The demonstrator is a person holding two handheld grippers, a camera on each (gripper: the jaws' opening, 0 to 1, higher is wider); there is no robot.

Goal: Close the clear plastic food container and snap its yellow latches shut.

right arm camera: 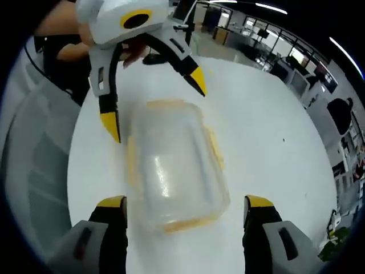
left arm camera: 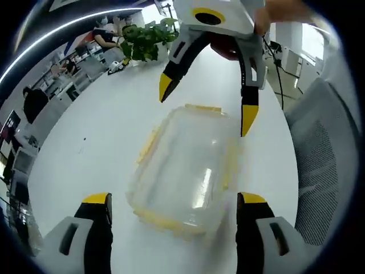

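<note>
The clear plastic food container (left arm camera: 188, 165) lies on the white table (left arm camera: 102, 131) with its lid on top and yellow latches (left arm camera: 147, 144) along its edges. Whether the latches are snapped down is unclear. My left gripper (left arm camera: 174, 200) is open, its jaws standing either side of the container's near end. Facing it from the far end, my right gripper (left arm camera: 206, 105) hangs open just above the container. In the right gripper view the container (right arm camera: 171, 165) sits between the open right gripper (right arm camera: 185, 201) and the open left gripper (right arm camera: 155, 104). Neither gripper holds anything.
A potted green plant (left arm camera: 145, 37) stands at the table's far end. A grey mesh chair (left arm camera: 325, 171) sits close to the table's edge. A black cable (left arm camera: 278, 71) runs by that edge. Office desks and seated people (left arm camera: 34, 100) lie beyond.
</note>
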